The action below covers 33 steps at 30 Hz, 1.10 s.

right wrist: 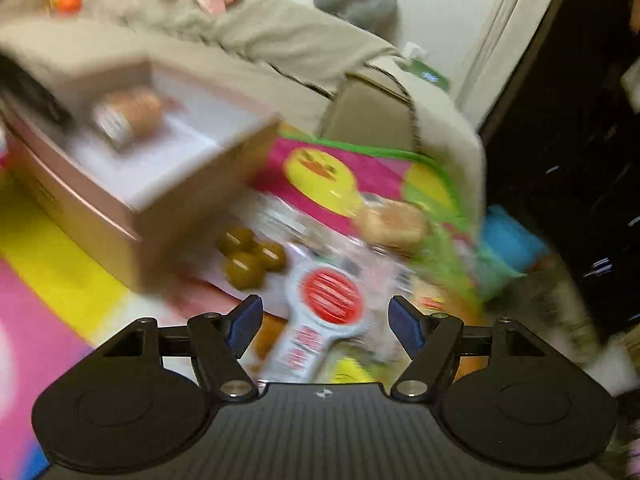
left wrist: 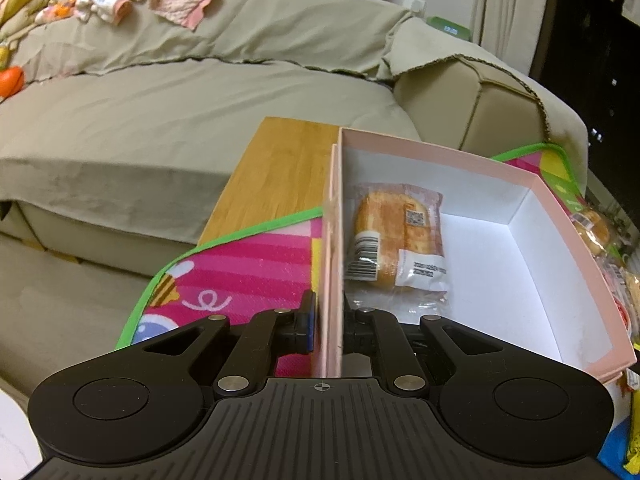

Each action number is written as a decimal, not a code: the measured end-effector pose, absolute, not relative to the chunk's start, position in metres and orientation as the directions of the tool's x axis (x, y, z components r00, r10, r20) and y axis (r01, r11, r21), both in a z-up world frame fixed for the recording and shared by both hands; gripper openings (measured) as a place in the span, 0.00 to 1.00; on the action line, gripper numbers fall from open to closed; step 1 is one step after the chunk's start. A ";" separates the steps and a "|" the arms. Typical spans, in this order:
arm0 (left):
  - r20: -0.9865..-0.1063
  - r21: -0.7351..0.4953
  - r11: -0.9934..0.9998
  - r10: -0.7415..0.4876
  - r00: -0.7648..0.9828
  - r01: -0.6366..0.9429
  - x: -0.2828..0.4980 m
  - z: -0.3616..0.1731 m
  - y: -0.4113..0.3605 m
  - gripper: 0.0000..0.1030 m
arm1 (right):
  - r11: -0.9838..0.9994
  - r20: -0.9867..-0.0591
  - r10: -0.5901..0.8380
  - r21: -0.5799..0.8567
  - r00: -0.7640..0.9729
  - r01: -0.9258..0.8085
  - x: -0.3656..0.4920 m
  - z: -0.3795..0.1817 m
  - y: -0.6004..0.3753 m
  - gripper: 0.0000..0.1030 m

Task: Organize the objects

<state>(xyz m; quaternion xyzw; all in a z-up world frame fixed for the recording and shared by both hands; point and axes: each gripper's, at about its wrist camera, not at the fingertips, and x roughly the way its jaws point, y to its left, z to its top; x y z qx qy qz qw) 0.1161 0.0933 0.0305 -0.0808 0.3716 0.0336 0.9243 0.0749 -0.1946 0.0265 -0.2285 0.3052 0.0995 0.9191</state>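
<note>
Left wrist view: barcode label on wrapped bread [left wrist: 400,240], unreadable.

The left gripper [left wrist: 331,326] is clamped tight (2 fingers nearly meeting); the right gripper [right wrist: 326,322] hangs spread wide, holding nothing.

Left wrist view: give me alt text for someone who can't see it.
The left claw is clamped on the near wall of a pink box, one finger outside and one inside. One wrapped bread bun lies inside the box, which sits on a colourful play mat before a beige sofa.
</note>
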 end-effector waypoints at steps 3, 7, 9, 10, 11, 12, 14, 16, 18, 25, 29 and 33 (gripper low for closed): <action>-0.692 -0.126 0.984 0.002 0.722 -0.123 0.115 0.030 0.094 0.11 | 0.879 -0.622 0.111 -0.303 0.775 -0.369 0.079 0.038 -0.189 0.68; -0.698 -0.129 0.984 0.001 0.716 -0.127 0.115 0.029 0.096 0.11 | 0.944 -0.703 0.234 -0.002 0.672 -0.330 0.129 0.048 -0.203 0.45; -0.701 -0.128 0.983 0.003 0.714 -0.129 0.115 0.027 0.097 0.11 | 0.955 -0.718 0.246 0.064 0.651 -0.291 0.161 0.043 -0.204 0.39; -0.700 -0.127 0.983 0.003 0.714 -0.129 0.114 0.027 0.097 0.11 | 0.956 -0.727 0.248 0.079 0.640 -0.281 0.171 0.039 -0.202 0.34; -0.700 -0.129 0.983 0.002 0.714 -0.129 0.114 0.027 0.098 0.11 | 0.956 -0.741 0.254 0.094 0.622 -0.278 0.185 0.033 -0.198 0.31; -0.700 -0.130 0.983 0.000 0.714 -0.128 0.113 0.028 0.098 0.11 | 0.955 -0.753 0.255 0.097 0.606 -0.282 0.193 0.027 -0.195 0.30; -0.700 -0.130 0.984 -0.002 0.714 -0.125 0.113 0.028 0.097 0.11 | 0.950 -0.751 0.229 0.035 0.619 -0.310 0.196 0.024 -0.185 0.30; -0.698 -0.134 0.984 -0.007 0.716 -0.121 0.114 0.028 0.097 0.11 | 0.938 -0.761 0.231 0.010 0.606 -0.345 0.190 0.026 -0.183 0.30; -0.697 -0.134 0.984 -0.006 0.717 -0.122 0.114 0.028 0.097 0.11 | 0.913 -0.784 0.258 0.007 0.564 -0.408 0.177 0.024 -0.184 0.30; -0.698 -0.135 0.983 -0.007 0.716 -0.122 0.113 0.027 0.096 0.11 | 0.816 -0.798 0.230 -0.153 0.557 -0.557 0.107 0.025 -0.194 0.34; -0.699 -0.140 0.983 -0.014 0.715 -0.117 0.112 0.028 0.095 0.11 | 0.818 -0.768 0.133 -0.271 0.626 -0.507 0.071 0.030 -0.206 0.53; -0.701 -0.142 0.984 -0.024 0.713 -0.107 0.111 0.028 0.090 0.12 | 0.893 -0.735 0.102 -0.229 0.670 -0.388 0.042 0.041 -0.229 0.71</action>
